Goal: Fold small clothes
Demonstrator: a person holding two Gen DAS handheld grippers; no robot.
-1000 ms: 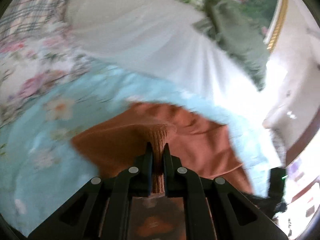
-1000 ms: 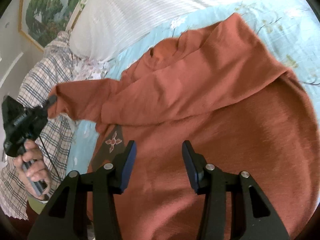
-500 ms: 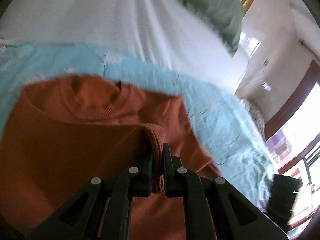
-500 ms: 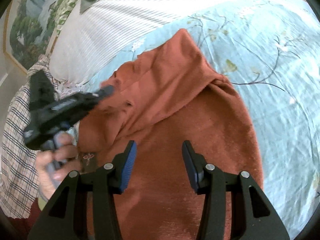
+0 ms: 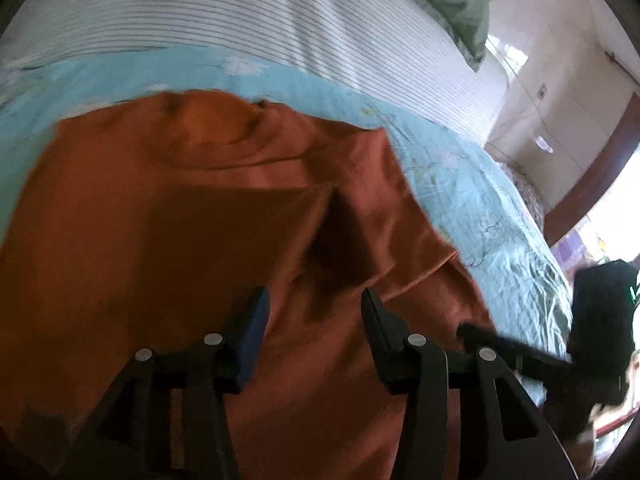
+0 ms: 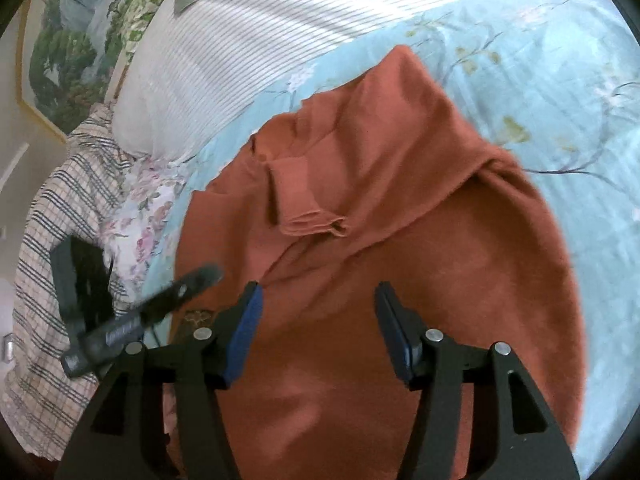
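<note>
Sweater [image 6: 400, 264], a rust-orange knit one, is lying spread across the pale blue floral bedspread [image 6: 540, 64], with a white striped pillow [image 6: 240, 40] just beyond its neckline. We are looking at it through two handheld claws hovering over the fabric. One sleeve is already lying folded inward across the chest, its ribbed cuff [image 6: 316, 220] resting near the middle of the body; the sleeve on the opposite side also seems to be lying diagonally over the front. Our left gripper [image 5: 314, 320] is opening its jaws, with nothing pinched between them, only sweater cloth showing below the gap. Our right gripper [image 6: 318, 320] is also widening, its blue pads standing apart above the lower body of the garment and gripping nothing. We are judging the sleeve folds as done or nearly done, while the body is still lying full length, so folding the hem up toward the collar and tidying the bundle are still remaining.
</note>
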